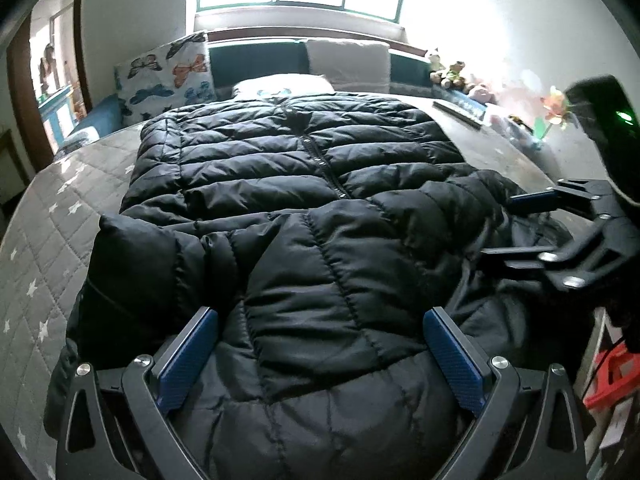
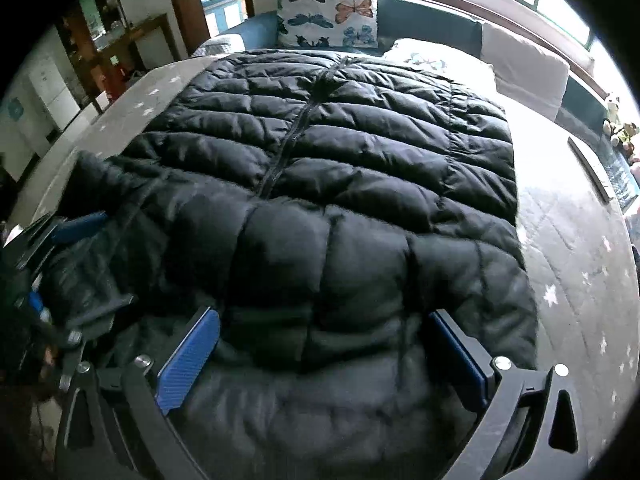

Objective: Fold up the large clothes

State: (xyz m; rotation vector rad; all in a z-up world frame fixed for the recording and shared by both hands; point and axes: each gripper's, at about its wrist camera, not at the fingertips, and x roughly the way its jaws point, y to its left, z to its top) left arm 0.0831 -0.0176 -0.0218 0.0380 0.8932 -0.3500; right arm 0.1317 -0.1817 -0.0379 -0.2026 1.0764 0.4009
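Note:
A large black quilted puffer jacket (image 1: 304,168) lies front up on the grey star-print bed cover (image 1: 48,248), zipper running away from me. A sleeve is folded across its near part. My left gripper (image 1: 320,320) is open above the near end of the jacket, blue pads wide apart, holding nothing. My right gripper (image 1: 504,224) shows at the right edge, open over the jacket's right side. In the right wrist view the jacket (image 2: 340,160) fills the frame, my right gripper (image 2: 324,328) is open over its near end, and the left gripper (image 2: 100,256) shows at the left, open.
A butterfly-print pillow (image 1: 168,76), a white pillow (image 1: 284,86) and a grey cushion (image 1: 348,64) lie at the headboard under the window. Soft toys (image 1: 450,74) and a plastic flower (image 1: 554,114) stand on the right ledge. A doorway (image 1: 52,80) opens at the left. Something red (image 1: 610,376) sits beside the bed.

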